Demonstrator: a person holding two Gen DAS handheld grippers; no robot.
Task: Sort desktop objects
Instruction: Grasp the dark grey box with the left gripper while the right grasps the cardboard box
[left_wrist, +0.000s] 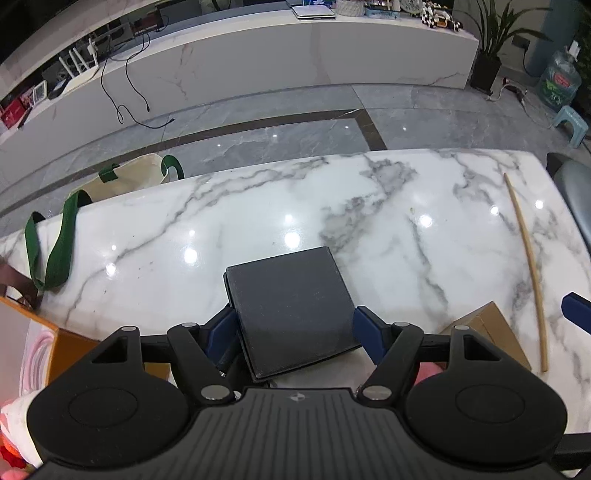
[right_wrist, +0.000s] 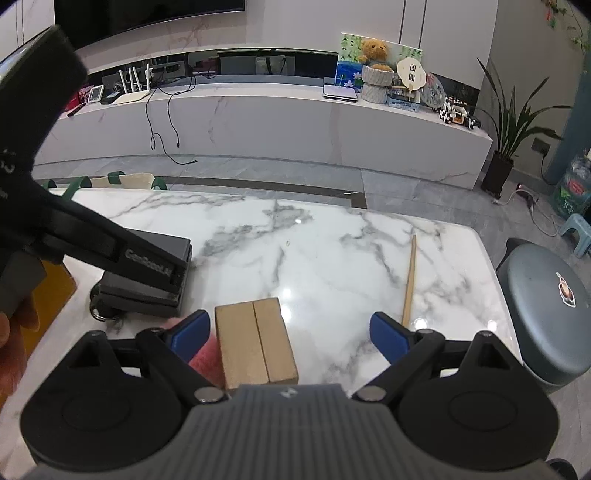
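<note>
The gripper body hides the near end of the cardboard box (right_wrist: 256, 341), and an orange box (left_wrist: 79, 349) runs off frame.

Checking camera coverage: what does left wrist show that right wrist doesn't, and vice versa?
Left wrist only: the long green bag strap draped on the table, and the left gripper straddling the dark box.
Right wrist only: the grey stool, the teddy bear, and the open right gripper around the brown box.
Both: marble table, wooden stick, both boxes.
</note>
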